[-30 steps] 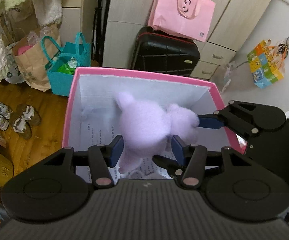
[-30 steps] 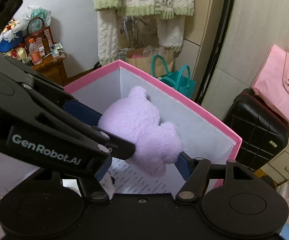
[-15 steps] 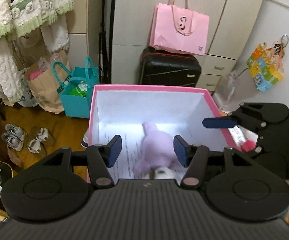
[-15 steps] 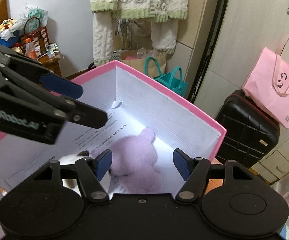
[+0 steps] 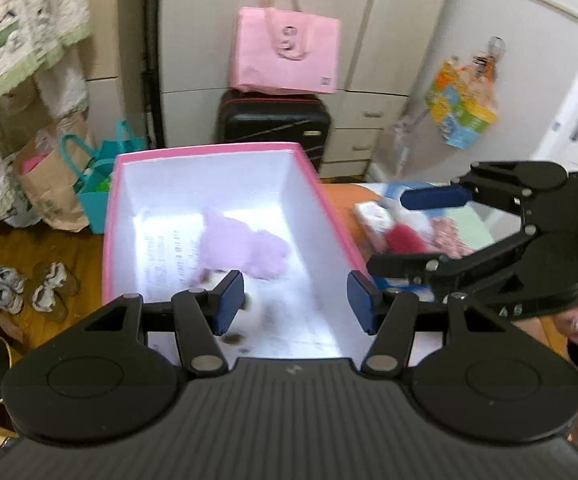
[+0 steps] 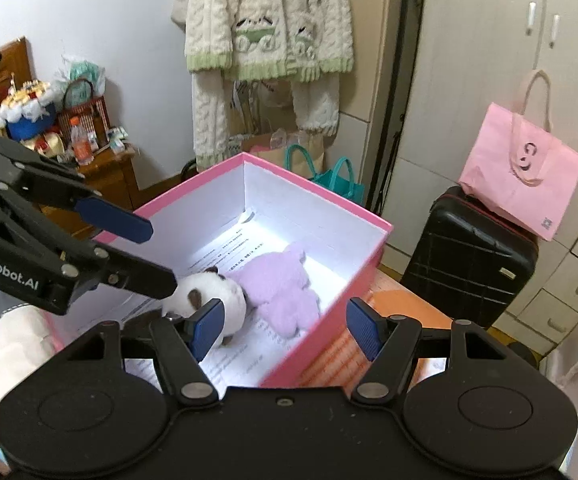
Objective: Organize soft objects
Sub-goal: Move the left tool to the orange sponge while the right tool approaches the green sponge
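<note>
A plush toy with a purple body (image 5: 245,248) and a white head with brown patches (image 6: 209,292) lies on printed paper on the floor of the pink box (image 5: 209,150), whose inside is white. My left gripper (image 5: 295,306) hovers open above the box's near end with nothing between its blue pads. My right gripper (image 6: 285,326) is open too, over the box's near corner (image 6: 317,190), and empty. In each wrist view the other gripper shows from the side: the right (image 5: 387,234) past the box's right wall, the left (image 6: 149,252) above its left side.
Several small soft items, one red and fuzzy (image 5: 403,236), lie on the table right of the box. Behind stand a black suitcase (image 5: 273,128) with a pink bag (image 5: 285,56), a teal bag (image 6: 337,184) and a paper bag (image 5: 49,184). Shoes (image 5: 21,288) lie on the floor.
A second ago both grippers held the purple plush over the box. They let go, it dropped to the box floor, and both grippers drew back and upward.
</note>
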The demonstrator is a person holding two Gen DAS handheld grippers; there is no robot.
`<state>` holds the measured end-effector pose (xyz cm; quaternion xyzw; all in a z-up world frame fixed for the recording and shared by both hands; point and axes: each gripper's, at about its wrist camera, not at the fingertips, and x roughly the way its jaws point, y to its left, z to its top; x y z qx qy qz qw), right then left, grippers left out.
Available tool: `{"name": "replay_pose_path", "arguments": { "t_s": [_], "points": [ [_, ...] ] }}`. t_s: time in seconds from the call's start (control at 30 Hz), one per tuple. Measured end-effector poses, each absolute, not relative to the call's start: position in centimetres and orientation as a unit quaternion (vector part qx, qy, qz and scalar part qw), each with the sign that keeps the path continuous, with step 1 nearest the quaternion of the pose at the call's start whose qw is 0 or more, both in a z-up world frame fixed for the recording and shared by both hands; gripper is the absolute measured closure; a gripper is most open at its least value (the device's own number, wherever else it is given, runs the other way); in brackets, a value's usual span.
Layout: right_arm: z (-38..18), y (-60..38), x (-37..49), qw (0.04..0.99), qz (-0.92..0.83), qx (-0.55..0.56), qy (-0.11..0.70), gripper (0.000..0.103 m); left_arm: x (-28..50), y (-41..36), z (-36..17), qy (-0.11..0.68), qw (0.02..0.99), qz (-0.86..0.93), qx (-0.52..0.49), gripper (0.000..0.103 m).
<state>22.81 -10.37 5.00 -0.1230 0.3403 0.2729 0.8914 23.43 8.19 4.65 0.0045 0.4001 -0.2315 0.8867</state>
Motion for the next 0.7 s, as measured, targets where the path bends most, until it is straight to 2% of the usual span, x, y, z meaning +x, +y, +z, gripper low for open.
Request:
{"name": "replay_pose_path", "arguments": {
  "t_s": [0.3, 0.7],
  "points": [
    [6.8, -19.0, 17.4, 0.916, 0.236, -0.068, 0.316, 0.031, 18.7, 2.3, 5.7, 0.393, 0.871, -0.291, 0.043, 0.046],
    [4.9, -27.3, 14.1, 0.931, 0.188, -0.016, 0.311, 0.031, 15.8, -5.3, 2.8, 0.401, 0.839, -0.357, 0.085, 0.046]
  ]
}}
